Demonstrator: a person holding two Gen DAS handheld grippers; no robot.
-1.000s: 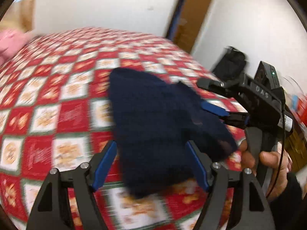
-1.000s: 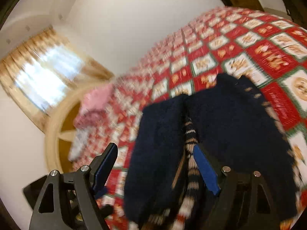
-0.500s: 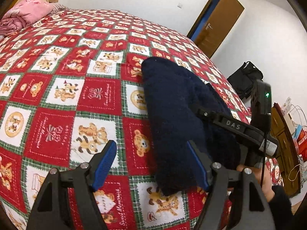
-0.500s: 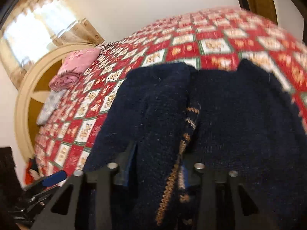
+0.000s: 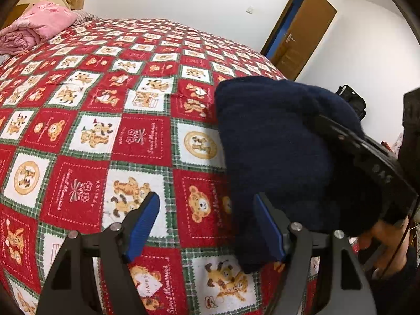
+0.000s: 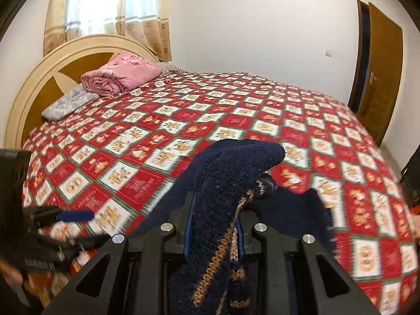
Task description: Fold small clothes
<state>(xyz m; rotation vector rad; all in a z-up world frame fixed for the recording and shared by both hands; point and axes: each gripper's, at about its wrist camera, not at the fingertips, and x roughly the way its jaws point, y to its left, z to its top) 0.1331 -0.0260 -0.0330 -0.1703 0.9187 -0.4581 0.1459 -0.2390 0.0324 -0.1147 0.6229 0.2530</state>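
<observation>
Navy knitted sweater lies bunched on the bed's red teddy-bear quilt, toward the near right of the bed. Part of it is raised off the cover.

Right claw: jaws narrowing onto a thick roll of the knit, the tan-trimmed edge pinched between the blue pads; the fabric drapes up and over the fingers.

Left claw: wide apart, holding nothing, hovering over bare quilt just left of the sweater's near edge. Its right pad sits close beside the dark cloth; contact is hard to judge from this angle.

Far end of the bed: a folded pink blanket, well clear.

Step in hand looks like lifting one side to fold it across. To do it well: carry the gripped edge high enough to clear the bunched layers, bring the left claw onto the opposite near edge to hold it down, and lay the trim straight before letting go.
</observation>
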